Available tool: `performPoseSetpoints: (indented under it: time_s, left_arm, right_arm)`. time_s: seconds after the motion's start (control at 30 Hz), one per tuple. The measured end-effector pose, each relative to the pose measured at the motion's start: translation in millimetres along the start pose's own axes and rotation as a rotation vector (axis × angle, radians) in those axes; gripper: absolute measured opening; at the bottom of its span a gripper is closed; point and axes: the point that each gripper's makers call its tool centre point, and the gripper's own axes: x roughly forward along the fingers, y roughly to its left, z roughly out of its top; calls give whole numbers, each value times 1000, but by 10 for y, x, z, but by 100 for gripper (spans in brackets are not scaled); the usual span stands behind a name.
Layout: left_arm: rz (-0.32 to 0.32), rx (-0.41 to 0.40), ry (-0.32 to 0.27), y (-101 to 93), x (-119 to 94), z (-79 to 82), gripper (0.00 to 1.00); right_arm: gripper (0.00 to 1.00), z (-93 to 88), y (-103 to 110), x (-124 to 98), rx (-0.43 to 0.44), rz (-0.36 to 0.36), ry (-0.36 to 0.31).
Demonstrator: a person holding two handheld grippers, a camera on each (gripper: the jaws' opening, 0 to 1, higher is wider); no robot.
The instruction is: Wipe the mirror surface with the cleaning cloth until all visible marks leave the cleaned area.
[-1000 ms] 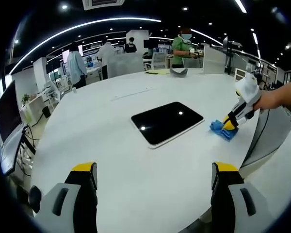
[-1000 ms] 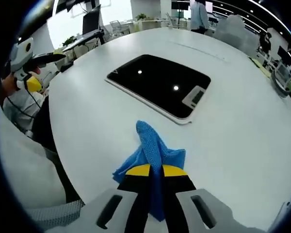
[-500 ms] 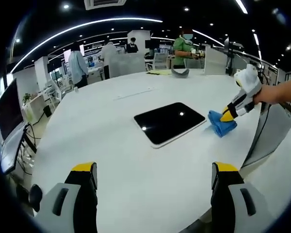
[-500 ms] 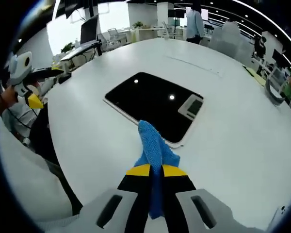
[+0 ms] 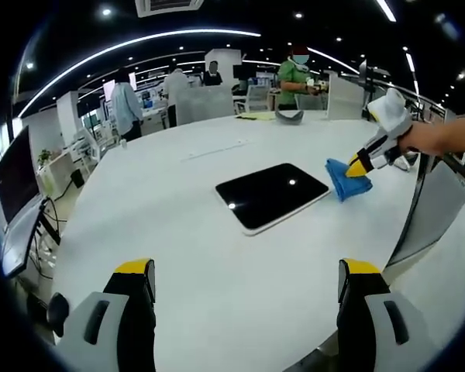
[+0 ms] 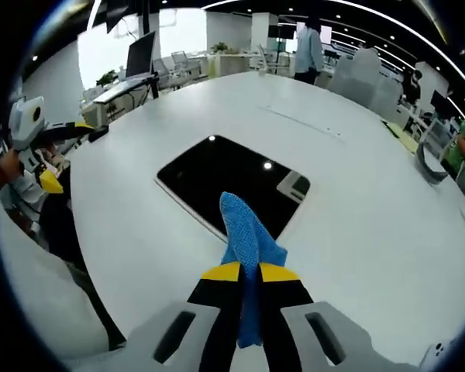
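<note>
Open-plan office w/ dark ceiling and light strips; one large white round table fills the foreground. One mirror, a dark rounded rectangle w/ pale rim, lies flat near the table's middle; its glass reflects two ceiling spots in each view. One blue cleaning cloth hangs pinched in the right gripper, held just beside the mirror's right-hand end in the left gripper view; whether cloth touches glass or table cannot be told. In the right gripper view the cloth rises between the right gripper jaws, which are closed tight on it, the cloth tip overlapping the mirror's near edge. A hand grips that tool's white body.

Left gripper: two yellow-tipped jaws set wide apart, nothing between them, well short of the mirror; seen also at the left of the right gripper view, jaw spacing not legible there.

Background: four people standing beyond the table, incl. one in a green top and one in pale blue; one dark curved item and one yellow sheet on the far table edge; monitors on desks.
</note>
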Motion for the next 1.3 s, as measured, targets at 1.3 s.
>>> performPoseSetpoints:
  time_s: [1.3]
  left_arm:
    - [18, -11, -16, 34, -18, -26, 99]
  right_arm:
    - [3, 668, -493, 343, -77, -56, -31]
